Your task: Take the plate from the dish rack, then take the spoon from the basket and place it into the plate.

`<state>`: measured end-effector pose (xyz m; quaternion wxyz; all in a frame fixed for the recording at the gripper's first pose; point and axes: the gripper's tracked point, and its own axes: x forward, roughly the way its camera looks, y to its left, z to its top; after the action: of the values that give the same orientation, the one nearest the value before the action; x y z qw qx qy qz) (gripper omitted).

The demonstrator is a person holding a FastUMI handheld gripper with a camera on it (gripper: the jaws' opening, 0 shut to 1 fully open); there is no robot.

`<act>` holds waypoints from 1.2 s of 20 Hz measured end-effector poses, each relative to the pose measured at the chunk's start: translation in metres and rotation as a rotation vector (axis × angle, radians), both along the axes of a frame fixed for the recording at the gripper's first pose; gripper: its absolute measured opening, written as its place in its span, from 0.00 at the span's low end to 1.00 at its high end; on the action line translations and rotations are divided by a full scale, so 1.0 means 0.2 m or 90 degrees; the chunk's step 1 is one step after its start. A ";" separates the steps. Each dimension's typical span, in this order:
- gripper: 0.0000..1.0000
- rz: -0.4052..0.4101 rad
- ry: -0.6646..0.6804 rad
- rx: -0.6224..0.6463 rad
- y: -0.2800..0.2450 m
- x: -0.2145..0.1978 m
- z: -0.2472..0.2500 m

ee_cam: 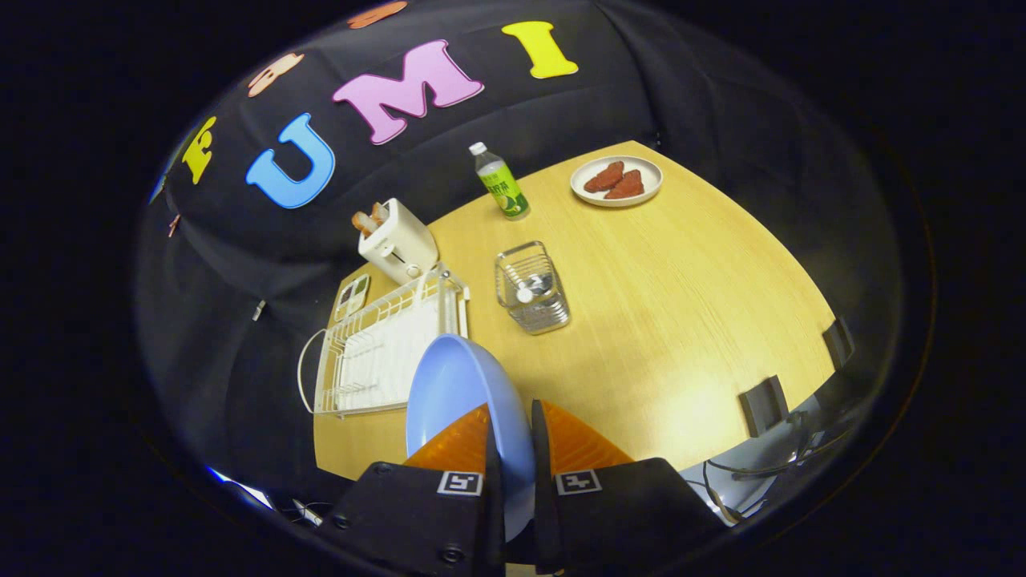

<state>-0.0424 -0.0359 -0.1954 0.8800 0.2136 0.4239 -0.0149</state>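
**Holding the blue plate on edge above the table**

Pinching the rim of the plate, your gripper has both orange, ridged fingers pressed on it, one on each face, so the smooth pale-blue disc stands on edge between them and rises just ahead of the tips. Its shallow, glossy bowl faces the dish rack.

You see that rack just beyond the plate: a white wire frame with thin upright prongs over a flat white tray, a wire loop handle on its far side. No dishes sit in its slots.

Beside the rack, further onto the table, stands the basket, a boxy holder of fine silvery wire. The spoon lies inside it, its rounded pale end showing through the open top.

Past the rack sits a cream toaster with two browned slices poking from its slots. A clear bottle of green drink with a white cap stands upright beyond the basket. Well apart, near the far edge of the light wood-grain tabletop, a round white dish holds two reddish-brown pieces of food.
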 end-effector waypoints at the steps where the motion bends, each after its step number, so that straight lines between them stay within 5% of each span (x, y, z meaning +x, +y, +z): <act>1: 0.18 0.000 0.010 -0.003 -0.04 0.01 -0.06; 11: 0.22 0.089 0.020 0.006 -0.14 0.30 -0.45; 13: 0.33 0.105 0.005 -0.004 -0.18 0.32 -0.45; 17: 0.92 0.185 -0.095 -0.062 -0.21 0.38 -0.35; 18: 1.00 0.207 -0.140 -0.087 -0.21 0.41 -0.31; 24: 0.98 0.327 -0.398 -0.176 -0.06 0.57 0.00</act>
<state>0.0717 -0.0472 -0.1958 0.9617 -0.0251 0.1700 0.2135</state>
